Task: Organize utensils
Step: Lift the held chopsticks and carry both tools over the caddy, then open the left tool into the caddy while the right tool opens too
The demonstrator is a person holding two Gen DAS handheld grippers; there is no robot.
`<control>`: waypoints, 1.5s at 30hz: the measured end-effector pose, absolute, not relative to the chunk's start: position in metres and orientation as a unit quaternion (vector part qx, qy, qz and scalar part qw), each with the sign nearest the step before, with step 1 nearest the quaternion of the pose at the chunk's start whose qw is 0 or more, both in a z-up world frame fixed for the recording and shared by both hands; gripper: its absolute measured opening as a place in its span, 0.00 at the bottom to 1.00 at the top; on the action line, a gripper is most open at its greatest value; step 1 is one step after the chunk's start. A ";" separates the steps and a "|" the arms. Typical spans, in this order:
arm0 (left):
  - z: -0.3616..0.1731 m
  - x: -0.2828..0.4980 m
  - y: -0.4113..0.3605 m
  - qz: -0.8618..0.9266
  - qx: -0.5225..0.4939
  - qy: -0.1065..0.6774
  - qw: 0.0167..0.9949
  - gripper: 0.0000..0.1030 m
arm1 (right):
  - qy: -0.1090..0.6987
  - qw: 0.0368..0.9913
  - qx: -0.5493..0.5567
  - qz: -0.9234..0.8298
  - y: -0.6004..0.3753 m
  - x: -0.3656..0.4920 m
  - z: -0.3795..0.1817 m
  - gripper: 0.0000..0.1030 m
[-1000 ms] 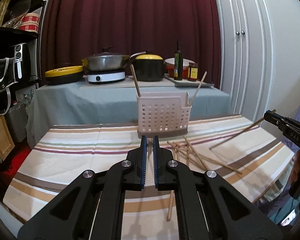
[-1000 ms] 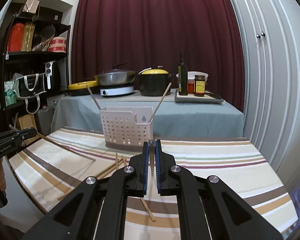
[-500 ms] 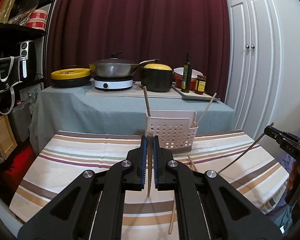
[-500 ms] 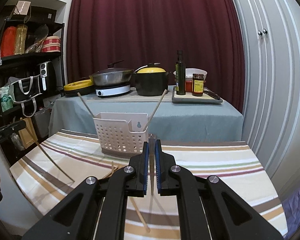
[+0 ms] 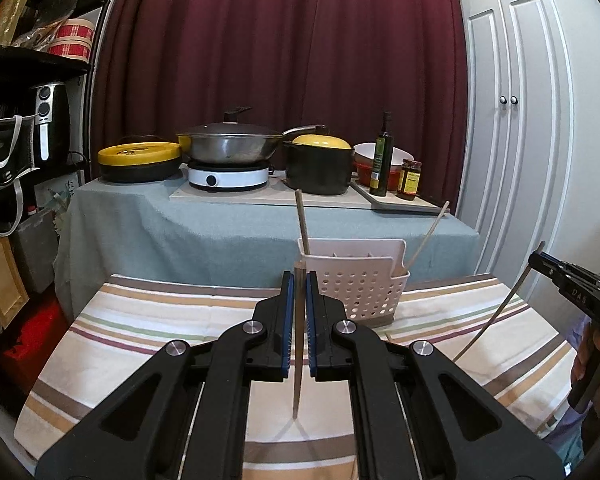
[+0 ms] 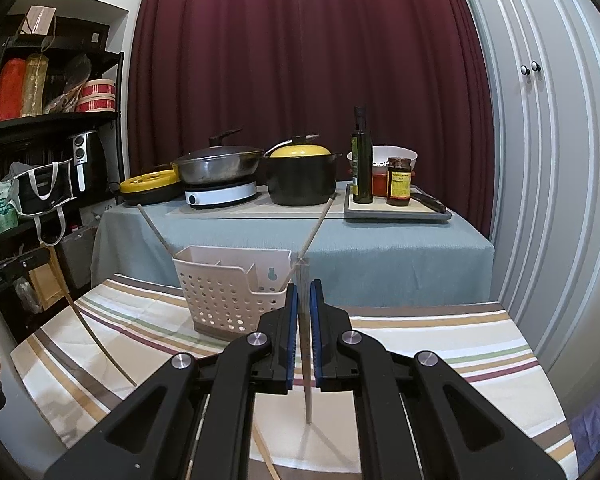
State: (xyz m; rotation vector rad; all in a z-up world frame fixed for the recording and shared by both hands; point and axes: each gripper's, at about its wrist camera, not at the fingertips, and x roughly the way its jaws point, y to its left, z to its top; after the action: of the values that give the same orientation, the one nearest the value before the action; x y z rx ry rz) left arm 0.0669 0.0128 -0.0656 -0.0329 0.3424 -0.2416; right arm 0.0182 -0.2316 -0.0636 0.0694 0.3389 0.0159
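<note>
**Inspector:** Largest item first.

**Assistant:** Striped desk (image 5: 148,332). White perforated basket (image 5: 364,292) stands at its far edge, at 12 o'clock, two chopsticks leaning inside.

**Inspector:** Left claw?

**Assistant:** Left claw (image 5: 299,304) is narrow, clamped on one upright chopstick (image 5: 297,376), basket at 1 o'clock.

**Inspector:** Right claw?

**Assistant:** Right claw (image 6: 303,320) is likewise narrow, gripping a second chopstick (image 6: 308,392), basket at 11 o'clock. Both chopsticks hang clear above the desk.
</note>
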 end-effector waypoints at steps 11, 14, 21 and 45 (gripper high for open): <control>-0.022 0.094 -0.001 -0.158 -0.027 0.125 0.979 0.06 | 0.123 0.990 0.045 0.043 -0.232 0.038 -0.025 0.07; -0.002 0.106 -0.009 -0.168 -0.026 0.102 0.980 0.06 | 0.098 0.993 0.043 0.052 -0.229 0.048 -0.006 0.07; 0.038 0.139 -0.025 -0.175 -0.017 0.045 0.983 0.06 | 0.045 0.996 0.040 0.066 -0.226 0.080 0.027 0.07; -0.038 0.236 -0.064 -0.172 0.025 0.117 0.978 0.06 | 0.126 0.988 0.049 0.071 -0.207 0.173 -0.040 0.07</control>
State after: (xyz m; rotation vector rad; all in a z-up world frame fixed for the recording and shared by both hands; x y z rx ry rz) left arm 0.2362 -0.0643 -0.0384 0.0505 0.2354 -0.3464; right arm 0.1729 -0.2074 -0.0403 0.0985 0.2528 0.1432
